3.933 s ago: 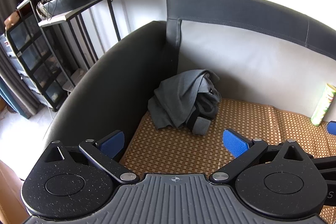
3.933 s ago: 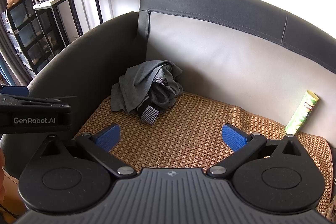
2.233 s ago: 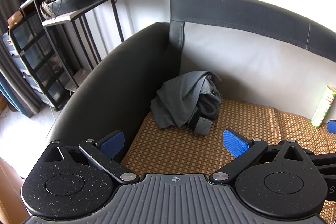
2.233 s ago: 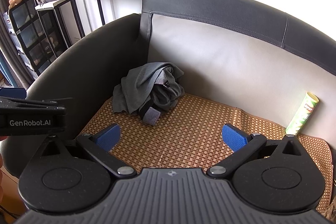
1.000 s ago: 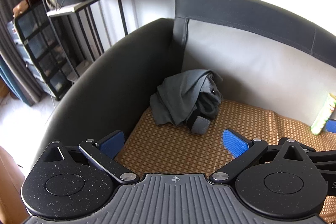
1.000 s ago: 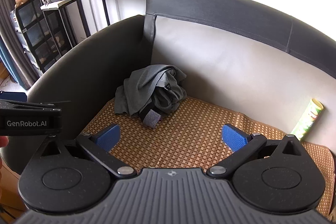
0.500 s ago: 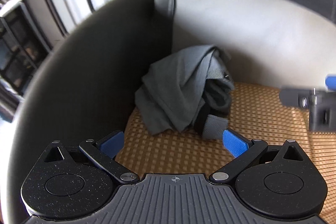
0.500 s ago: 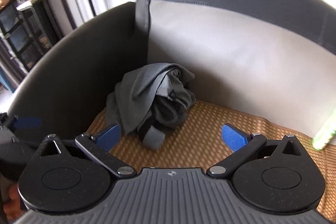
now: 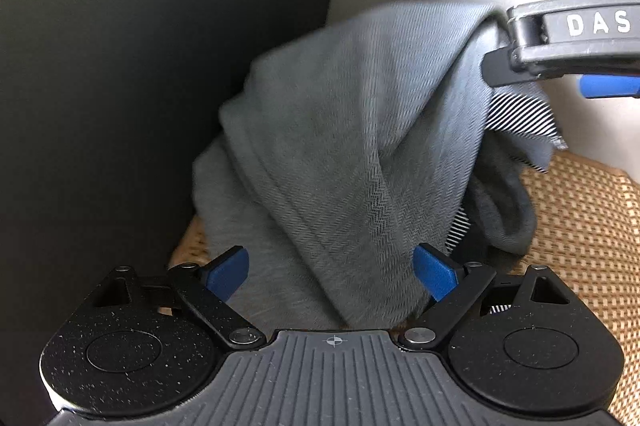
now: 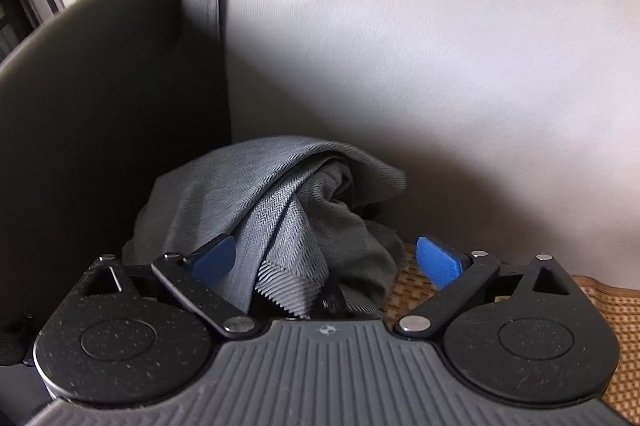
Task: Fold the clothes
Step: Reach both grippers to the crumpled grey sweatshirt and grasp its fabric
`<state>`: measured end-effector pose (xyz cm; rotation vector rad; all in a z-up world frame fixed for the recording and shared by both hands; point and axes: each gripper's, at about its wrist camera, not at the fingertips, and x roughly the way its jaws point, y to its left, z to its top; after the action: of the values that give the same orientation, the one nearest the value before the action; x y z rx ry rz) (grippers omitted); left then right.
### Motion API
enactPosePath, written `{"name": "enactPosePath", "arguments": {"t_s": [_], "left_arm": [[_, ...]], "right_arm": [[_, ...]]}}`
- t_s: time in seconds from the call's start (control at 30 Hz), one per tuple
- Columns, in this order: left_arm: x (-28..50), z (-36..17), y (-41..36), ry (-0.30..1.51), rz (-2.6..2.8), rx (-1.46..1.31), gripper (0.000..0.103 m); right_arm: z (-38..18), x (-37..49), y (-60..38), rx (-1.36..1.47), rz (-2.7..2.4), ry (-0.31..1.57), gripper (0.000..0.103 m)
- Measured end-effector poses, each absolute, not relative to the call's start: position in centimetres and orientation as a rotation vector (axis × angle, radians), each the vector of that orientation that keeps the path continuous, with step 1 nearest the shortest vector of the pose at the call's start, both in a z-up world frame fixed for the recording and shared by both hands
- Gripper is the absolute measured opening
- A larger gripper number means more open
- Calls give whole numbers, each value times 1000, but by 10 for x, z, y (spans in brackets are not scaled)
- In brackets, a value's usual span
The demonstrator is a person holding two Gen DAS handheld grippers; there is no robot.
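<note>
Both tongs are wide and closing. The left tongs (image 9: 331, 271) have the gray clothes (image 9: 344, 154) between the pads, not pinched yet. The right tongs (image 10: 326, 261) reach over the same pile. They could grab too many layers (it is all bunched up) or scrape the woven mat (image 9: 584, 226) under it in the sofa corner (image 9: 120, 66).

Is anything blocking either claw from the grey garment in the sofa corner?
Nothing visible does. The grey garment already lies between the closing blue pads of the left claw and of the right claw, neither pressing yet. The sofa armrest sits close beside the left one.
</note>
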<state>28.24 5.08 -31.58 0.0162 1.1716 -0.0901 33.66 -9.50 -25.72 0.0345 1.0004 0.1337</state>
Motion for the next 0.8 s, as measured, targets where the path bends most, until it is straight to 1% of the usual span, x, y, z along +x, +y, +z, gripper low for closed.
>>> {"name": "enactPosePath", "arguments": {"t_s": [0.03, 0.07, 0.1, 0.13, 0.17, 0.2, 0.23, 0.3, 0.43, 0.57, 0.67, 0.7, 0.73, 0.8], "left_arm": [[285, -321, 50, 1180, -97, 3, 88], [286, -325, 49, 1192, -114, -11, 77], [288, -329, 48, 1205, -134, -25, 52], [289, -333, 47, 1218, -153, -39, 39], [290, -335, 46, 1228, -159, -54, 12], [290, -336, 46, 1228, -142, -58, 0], [288, -333, 46, 1224, -130, -59, 0], [282, -325, 46, 1203, -120, -60, 0], [248, -281, 45, 1114, -128, -27, 0], [195, -211, 48, 1025, -138, -49, 0], [148, -157, 40, 967, -177, -51, 0], [125, -137, 34, 952, -197, -44, 0], [103, -120, 27, 940, -218, -36, 0], [55, -94, 12, 947, -251, -38, 0]], "right_arm": [[-264, 340, -92, 20, 147, 1016, 90], [-269, 342, -90, 13, 161, 1029, 81], [-273, 343, -89, 20, 179, 1042, 74], [-277, 344, -90, 47, 204, 1053, 58], [-280, 344, -91, 72, 227, 1065, 37], [-281, 343, -92, 95, 248, 1078, 29], [-281, 341, -92, 105, 264, 1085, 18], [-276, 332, -90, 85, 286, 1071, 10], [-246, 307, -100, 119, 340, 1013, 8], [-196, 270, -128, 191, 374, 947, 7], [-145, 215, -162, 204, 412, 894, 6], [-127, 194, -175, 207, 423, 881, 4], [-110, 174, -187, 210, 434, 867, 1], [-81, 125, -215, 209, 440, 856, 1]]}}
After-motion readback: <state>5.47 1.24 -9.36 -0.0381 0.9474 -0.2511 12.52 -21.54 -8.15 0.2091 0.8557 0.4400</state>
